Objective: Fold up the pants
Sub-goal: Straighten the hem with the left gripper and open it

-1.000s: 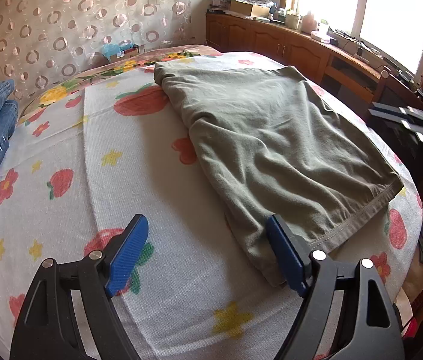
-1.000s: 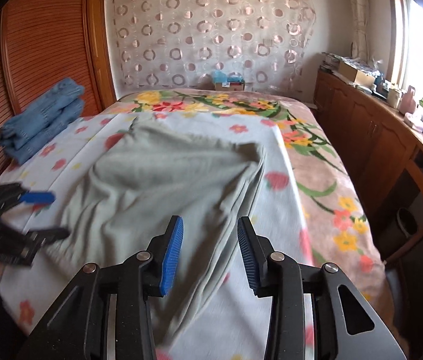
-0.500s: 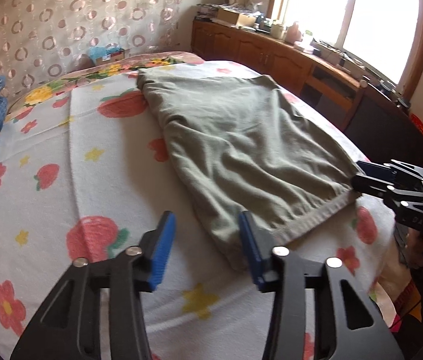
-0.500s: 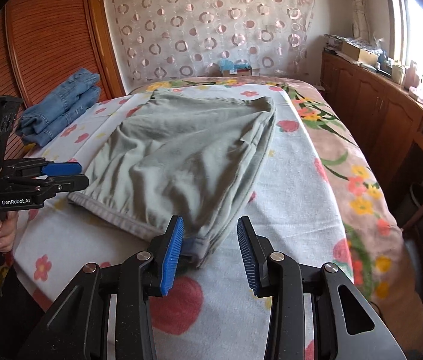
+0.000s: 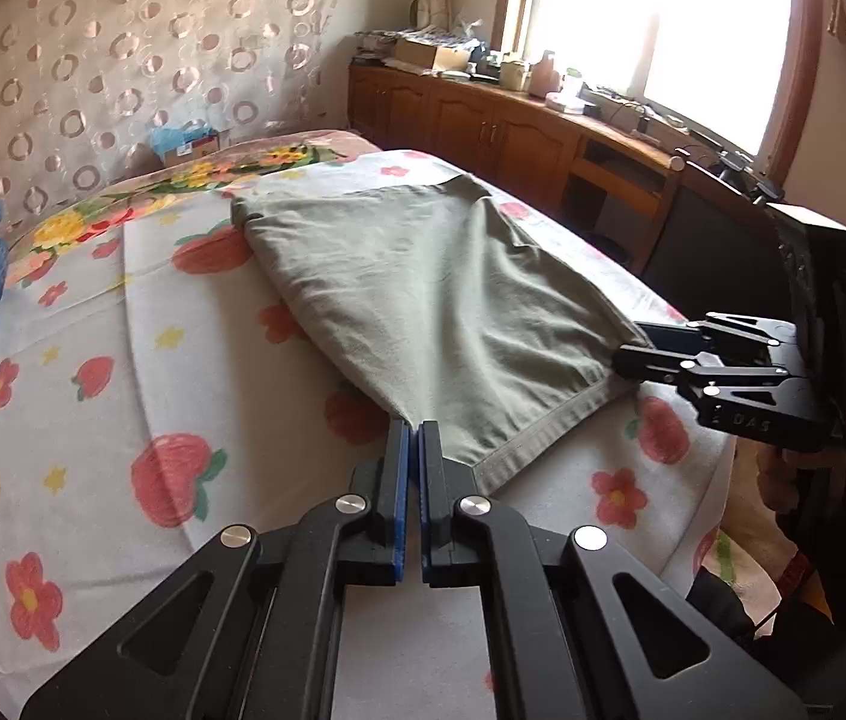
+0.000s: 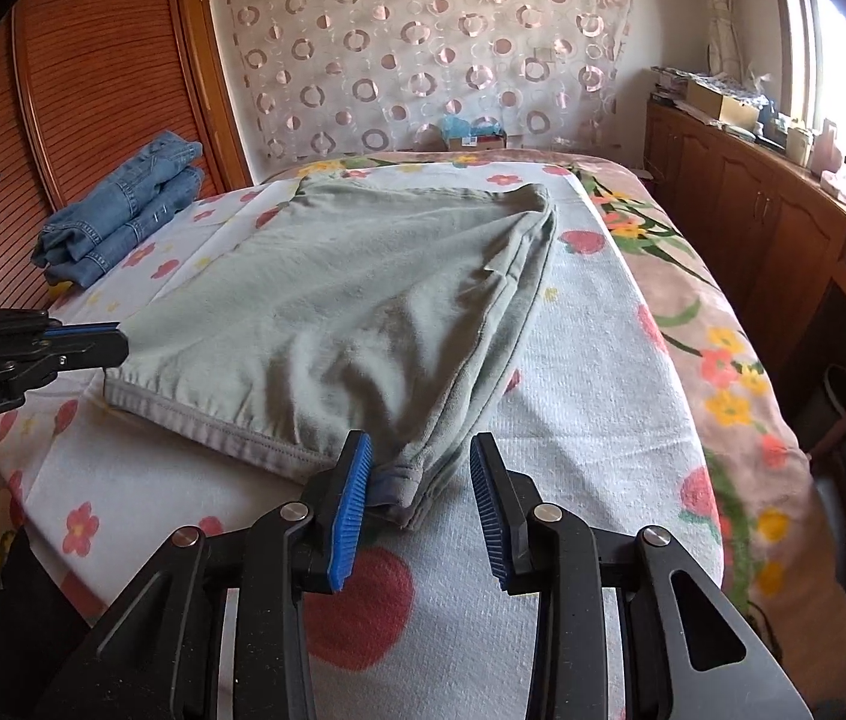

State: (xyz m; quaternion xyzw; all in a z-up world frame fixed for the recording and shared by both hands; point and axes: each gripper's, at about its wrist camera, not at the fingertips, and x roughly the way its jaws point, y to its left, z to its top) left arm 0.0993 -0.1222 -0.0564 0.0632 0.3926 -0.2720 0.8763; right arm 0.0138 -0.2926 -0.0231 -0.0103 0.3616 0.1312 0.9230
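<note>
The left gripper [image 5: 414,438] has just pressed together on the near hem corner of the grey-green pants [image 5: 423,294], which lie flat on the flowered bed cover [image 5: 141,372]. The right gripper [image 6: 420,483] stands spread around the other hem corner, not yet pinching; it should close before both lift evenly. Beyond, the bed offers open room toward the waistband; folded jeans [image 6: 123,210] sit well apart.

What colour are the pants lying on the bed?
Grey-green, plain; the pants show best in the left wrist view.
</note>
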